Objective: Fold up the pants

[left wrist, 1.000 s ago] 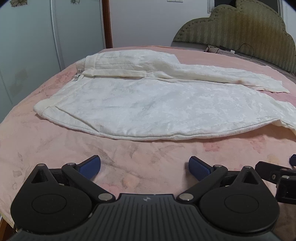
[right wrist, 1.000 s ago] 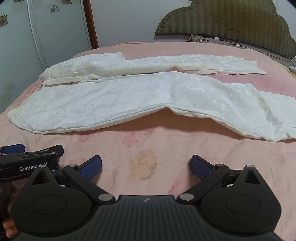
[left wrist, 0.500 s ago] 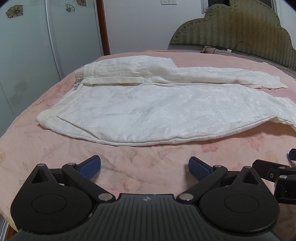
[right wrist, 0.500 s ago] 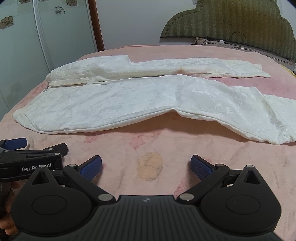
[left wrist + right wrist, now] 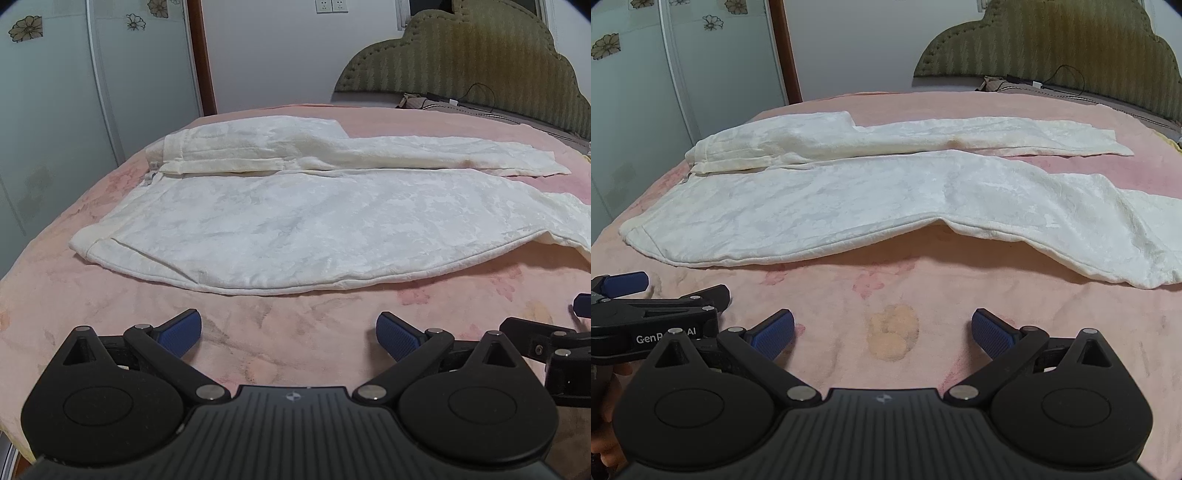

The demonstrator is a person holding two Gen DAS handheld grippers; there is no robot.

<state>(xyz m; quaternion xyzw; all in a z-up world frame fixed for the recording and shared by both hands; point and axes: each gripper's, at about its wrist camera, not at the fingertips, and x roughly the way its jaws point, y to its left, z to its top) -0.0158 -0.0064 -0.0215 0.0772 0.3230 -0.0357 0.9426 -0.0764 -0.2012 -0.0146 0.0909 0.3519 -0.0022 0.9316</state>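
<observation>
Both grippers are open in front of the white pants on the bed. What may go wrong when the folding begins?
1. The near leg of the pants has a raised hump in its front edge; a fold may trap that wrinkle.
2. The left gripper and right gripper sit close together and might collide.
3. The pink bedcover looks soft, so a gripper may pinch it with the cloth.

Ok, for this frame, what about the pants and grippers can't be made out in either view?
- Pants: near leg's cuff cut off by the left wrist view's right edge.
- Waistband: folded fabric hides any fastening, both views.
- Left gripper, right gripper: open, but handles and hands mostly out of frame.
</observation>
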